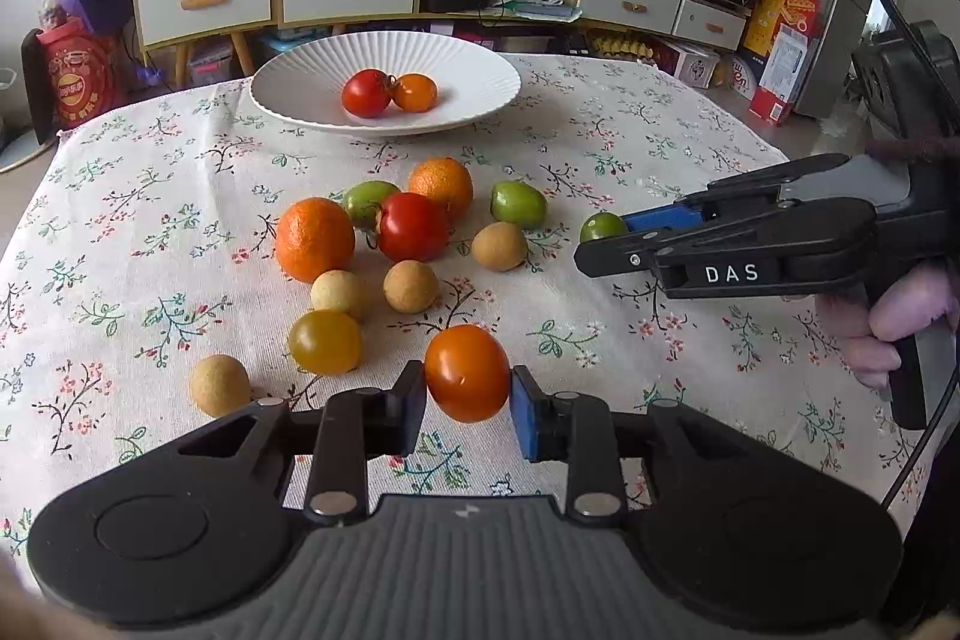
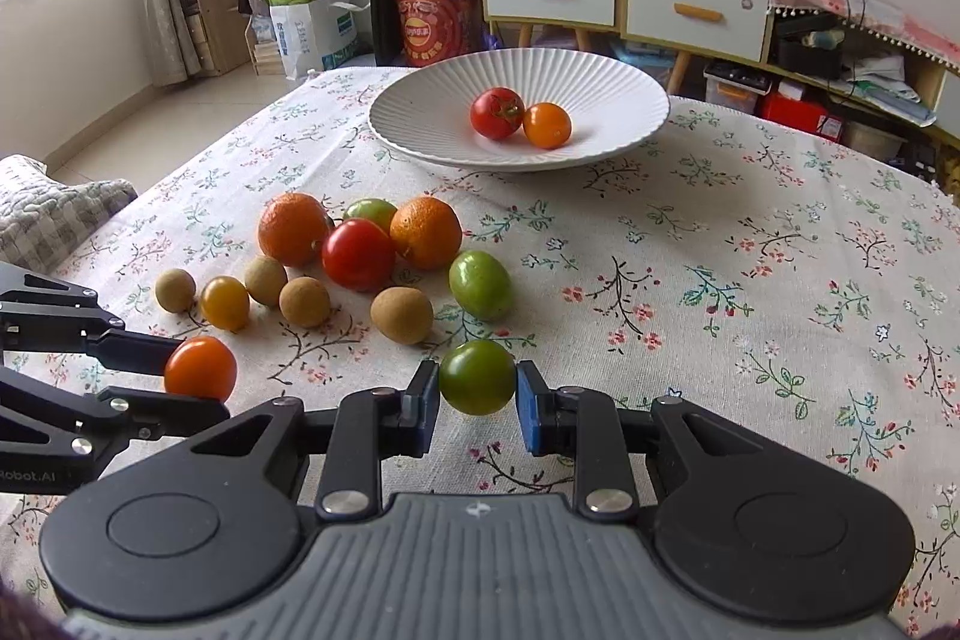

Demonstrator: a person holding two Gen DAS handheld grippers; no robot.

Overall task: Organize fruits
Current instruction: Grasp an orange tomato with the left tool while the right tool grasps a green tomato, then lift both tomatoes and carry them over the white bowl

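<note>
Two tomatoes (image 2: pixel 519 118) on plate (image 2: pixel 624 100); each gripper clamps one.

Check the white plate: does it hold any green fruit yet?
No, the white plate holds only a red tomato and a small orange tomato.

Soft daylight from the window, sharp focus, fisheye-bent edges.
</note>
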